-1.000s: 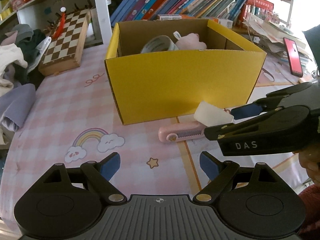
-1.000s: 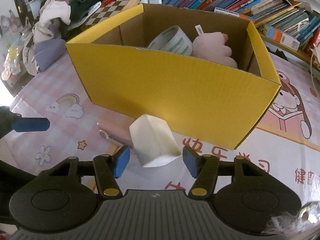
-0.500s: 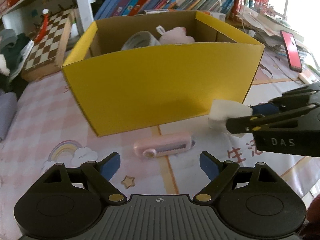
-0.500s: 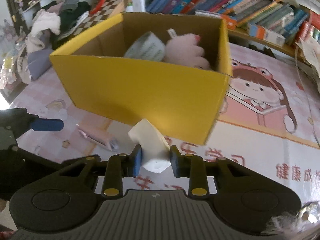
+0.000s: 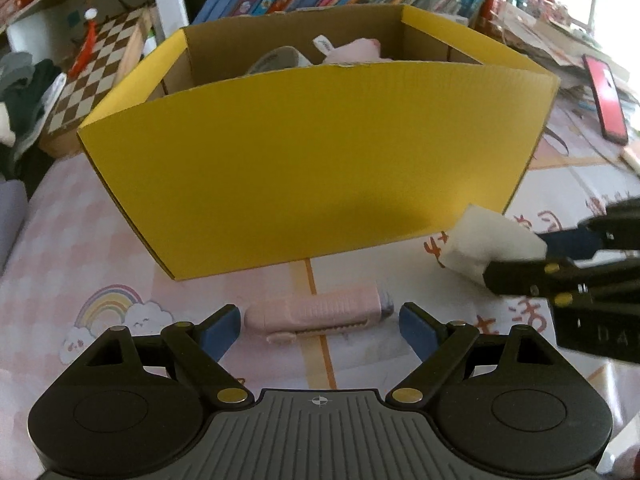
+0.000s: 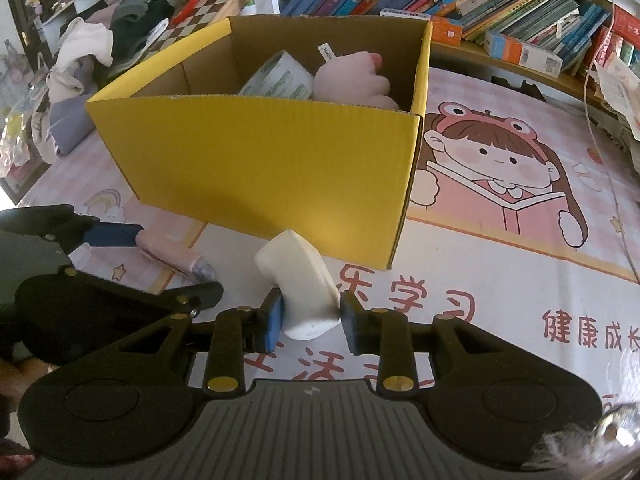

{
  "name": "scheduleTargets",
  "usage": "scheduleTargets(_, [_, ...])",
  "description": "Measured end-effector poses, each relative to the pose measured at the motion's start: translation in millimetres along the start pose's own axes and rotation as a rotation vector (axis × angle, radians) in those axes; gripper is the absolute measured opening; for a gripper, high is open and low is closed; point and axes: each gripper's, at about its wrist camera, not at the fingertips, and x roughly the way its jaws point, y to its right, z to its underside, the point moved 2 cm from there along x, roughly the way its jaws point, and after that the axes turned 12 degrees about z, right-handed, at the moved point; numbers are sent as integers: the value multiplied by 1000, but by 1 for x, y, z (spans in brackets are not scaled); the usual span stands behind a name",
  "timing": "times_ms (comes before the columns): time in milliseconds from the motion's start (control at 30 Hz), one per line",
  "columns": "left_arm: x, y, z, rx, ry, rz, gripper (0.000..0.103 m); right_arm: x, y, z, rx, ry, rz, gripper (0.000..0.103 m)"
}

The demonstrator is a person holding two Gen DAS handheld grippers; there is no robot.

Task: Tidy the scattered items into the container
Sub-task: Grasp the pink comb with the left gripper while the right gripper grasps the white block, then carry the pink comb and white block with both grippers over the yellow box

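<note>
From the left wrist, the left hand-held gripper (image 5: 320, 326) stands spread wide, the pink utility knife (image 5: 316, 314) lying on the counter (image 5: 72, 256) between its fingertips, the yellow box (image 5: 312, 168) just beyond.

From the right wrist, the right hand-held gripper (image 6: 311, 322) is clamped on the white block (image 6: 298, 286), held just short of the box's near corner. Inside sit a tape roll (image 6: 276, 76) and pink plush (image 6: 352, 78).
</note>
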Motion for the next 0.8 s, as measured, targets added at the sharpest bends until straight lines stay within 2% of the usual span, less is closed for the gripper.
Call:
scheduleTargets(133, [2, -3, 0, -42, 6, 3, 88, 1, -1, 0, -8, -1, -2, 30])
scheduleTargets(367, [1, -4, 2, -51, 14, -3, 87, 1, -1, 0, -13, 0, -1, 30])
scheduleTargets(500, [-2, -6, 2, -57, 28, -6, 79, 1, -1, 0, -14, 1, 1, 30])
scheduleTargets(800, [-24, -18, 6, -97, 71, 21, 79, -4, -6, -1, 17, -1, -8, 28])
